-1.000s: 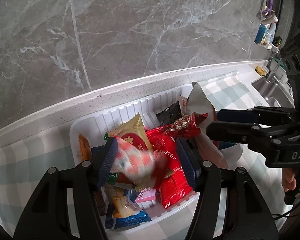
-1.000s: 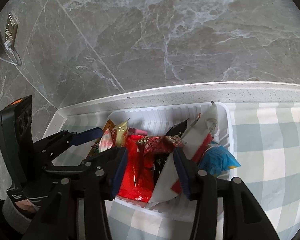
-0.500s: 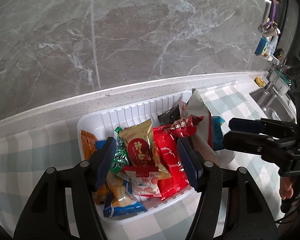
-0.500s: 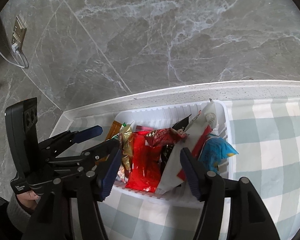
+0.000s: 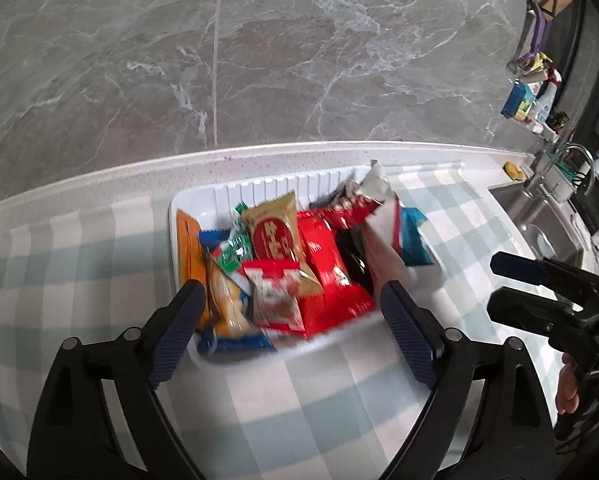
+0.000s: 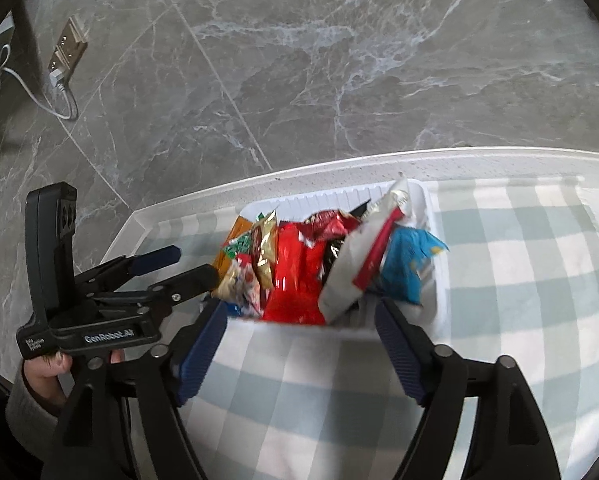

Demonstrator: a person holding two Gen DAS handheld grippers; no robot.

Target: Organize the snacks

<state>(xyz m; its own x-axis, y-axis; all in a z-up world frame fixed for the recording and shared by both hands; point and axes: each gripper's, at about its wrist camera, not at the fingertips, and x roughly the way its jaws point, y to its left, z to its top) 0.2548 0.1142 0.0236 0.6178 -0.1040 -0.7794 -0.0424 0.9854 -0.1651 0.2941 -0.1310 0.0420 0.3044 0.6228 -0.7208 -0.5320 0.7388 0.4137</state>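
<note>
A white ribbed tray point(image 5: 259, 192) on the checked cloth holds several snack packets: a gold one with a red oval point(image 5: 273, 232), a long red one point(image 5: 327, 264), a small red-and-white one point(image 5: 275, 292), a tall white bag point(image 5: 381, 232) and a blue bag point(image 5: 413, 240). My left gripper point(image 5: 289, 296) hovers just before the tray's near edge, its jaws opening, with nothing pressed between the pads. My right gripper point(image 6: 301, 308) hangs likewise before the tray point(image 6: 319, 200), jaws opening and holding nothing. Each gripper shows in the other's view: right point(image 5: 497, 282), left point(image 6: 195, 263).
A green-and-white checked cloth point(image 5: 79, 260) covers the counter in front of a grey marble wall. A steel sink point(image 5: 539, 220) with a tap and bottles point(image 5: 527, 100) lies far right. A wall socket with a white cable point(image 6: 63, 56) sits at the left. A hand point(image 6: 39, 368) holds the left gripper.
The left gripper let go of the red-and-white packet, which now lies in the tray. The right gripper released the white bag. Both drew back and up from the tray with wider jaws.
</note>
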